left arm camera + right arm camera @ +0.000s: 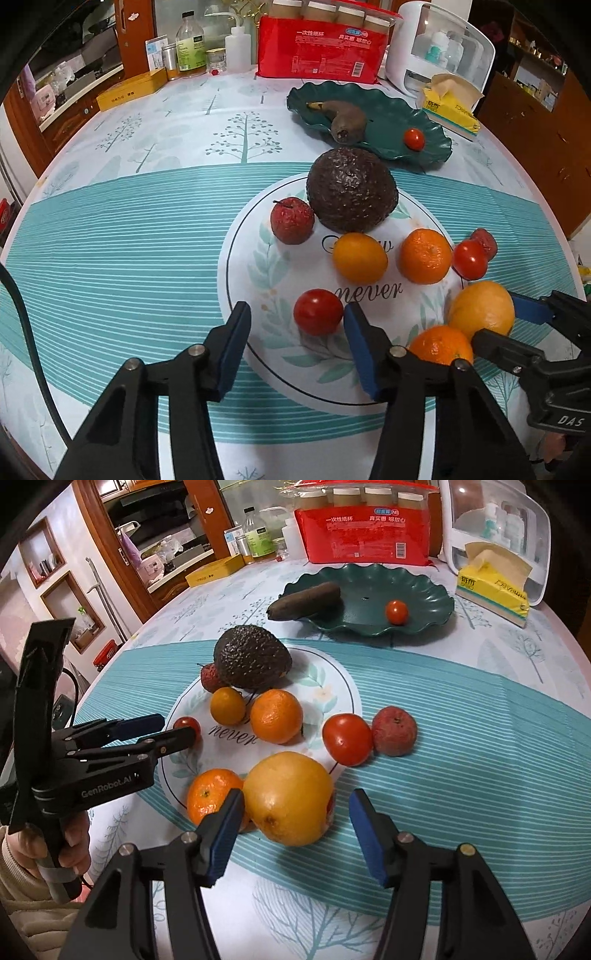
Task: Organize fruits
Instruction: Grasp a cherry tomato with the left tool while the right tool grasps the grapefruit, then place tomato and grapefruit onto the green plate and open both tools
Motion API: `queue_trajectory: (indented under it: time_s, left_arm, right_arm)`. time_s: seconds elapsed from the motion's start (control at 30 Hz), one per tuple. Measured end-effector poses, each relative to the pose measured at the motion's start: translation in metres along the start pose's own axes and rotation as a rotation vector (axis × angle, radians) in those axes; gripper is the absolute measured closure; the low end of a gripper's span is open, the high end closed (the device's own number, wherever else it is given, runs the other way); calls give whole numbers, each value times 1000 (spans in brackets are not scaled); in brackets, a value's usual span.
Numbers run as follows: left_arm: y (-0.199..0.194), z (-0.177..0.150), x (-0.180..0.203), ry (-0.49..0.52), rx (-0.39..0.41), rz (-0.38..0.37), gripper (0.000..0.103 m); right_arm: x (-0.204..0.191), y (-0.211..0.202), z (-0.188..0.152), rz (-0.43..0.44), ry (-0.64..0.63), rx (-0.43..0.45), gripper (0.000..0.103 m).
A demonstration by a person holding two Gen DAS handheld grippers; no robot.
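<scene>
Fruit lies on the tablecloth's white printed circle (258, 280): a dark avocado (351, 190), a red lychee-like fruit (291, 220), oranges (425, 255), a small yellow-orange citrus (360, 257) and tomatoes. My left gripper (297, 345) is open, its right fingertip beside a small tomato (318, 311). My right gripper (295, 830) is open around a large yellow orange (290, 797), apart from its sides. A green scalloped plate (424, 605) at the back holds a dark banana (304, 600) and a cherry tomato (396, 612).
At the table's back stand a red package (321, 48), a white cabinet box (439, 51), a yellow tissue box (448, 105), bottles (190, 46) and a yellow flat box (131, 88). A tomato (346, 739) and a red fruit (394, 731) lie right of the circle.
</scene>
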State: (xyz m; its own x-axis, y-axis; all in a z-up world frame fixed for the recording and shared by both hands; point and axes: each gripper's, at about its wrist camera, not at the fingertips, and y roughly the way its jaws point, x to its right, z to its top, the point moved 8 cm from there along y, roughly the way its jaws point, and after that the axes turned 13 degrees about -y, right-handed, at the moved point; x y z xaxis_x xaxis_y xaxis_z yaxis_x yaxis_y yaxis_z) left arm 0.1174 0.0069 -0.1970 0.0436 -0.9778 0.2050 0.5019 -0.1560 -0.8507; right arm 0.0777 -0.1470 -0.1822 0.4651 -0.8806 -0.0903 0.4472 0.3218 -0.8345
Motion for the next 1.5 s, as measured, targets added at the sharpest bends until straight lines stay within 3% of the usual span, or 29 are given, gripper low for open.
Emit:
queue_trajectory:
  time_s: [0.2,0.37,0.53,0.7,0.8,1.13,1.5]
  left_arm:
    - [2,-2,8,28,-4,-7,66]
    - [3,-4,13,37,-16,-25,67]
    - [6,-6,17,46,-34,-41,76]
    - [7,-7,16,41,-35,-50,77]
    - [6,-6,15,33,-26,-50,78]
    - [-14,1,16,26,23,-71,78]
    - [-79,22,47,106,93,-115,78]
  right_arm:
    - [2,2,1,1,7,19,44]
    - [3,3,1,7,11,27,44]
    - [8,6,-1,53,59,20,38]
    - [12,9,-2,106,109,21,38]
    - [7,7,-2,145,104,31,52]
    - [1,-4,0,63,41,38,53]
    - [3,-52,24,2,12,81,53]
